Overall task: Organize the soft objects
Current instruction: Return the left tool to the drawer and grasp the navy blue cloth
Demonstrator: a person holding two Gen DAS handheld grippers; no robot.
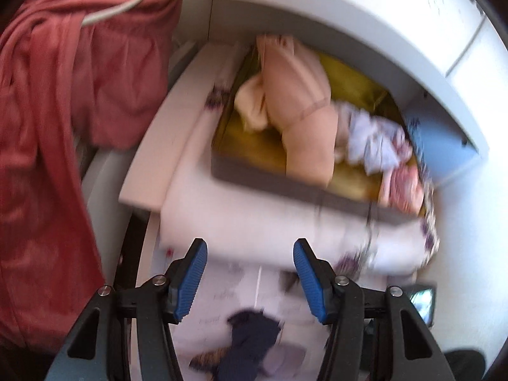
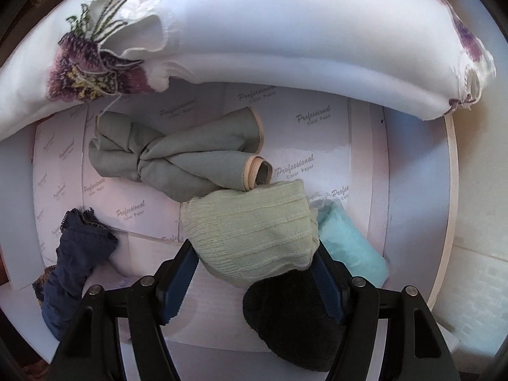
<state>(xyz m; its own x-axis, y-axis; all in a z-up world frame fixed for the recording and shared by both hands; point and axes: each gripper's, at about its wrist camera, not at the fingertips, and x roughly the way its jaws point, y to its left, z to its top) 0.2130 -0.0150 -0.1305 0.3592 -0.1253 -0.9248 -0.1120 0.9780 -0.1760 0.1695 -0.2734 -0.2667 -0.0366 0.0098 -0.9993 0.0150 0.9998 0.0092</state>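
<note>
In the right wrist view my right gripper points down over a paper-lined shelf. Its jaws are shut on a pale green ribbed knit bundle. A black knit piece sits between the fingers, closer to the camera. On the shelf lie a twisted grey-green cloth, a navy lace garment and a light blue piece. My left gripper is open and holds nothing; it hangs over the same shelf above the navy garment. Ahead of it a grey box with yellow lining holds peach, lilac and pink cloths.
A folded white cloth with purple embroidery overhangs the shelf, and the box rests on that white cloth. A red garment hangs on a hanger at the left. White cupboard walls enclose the space.
</note>
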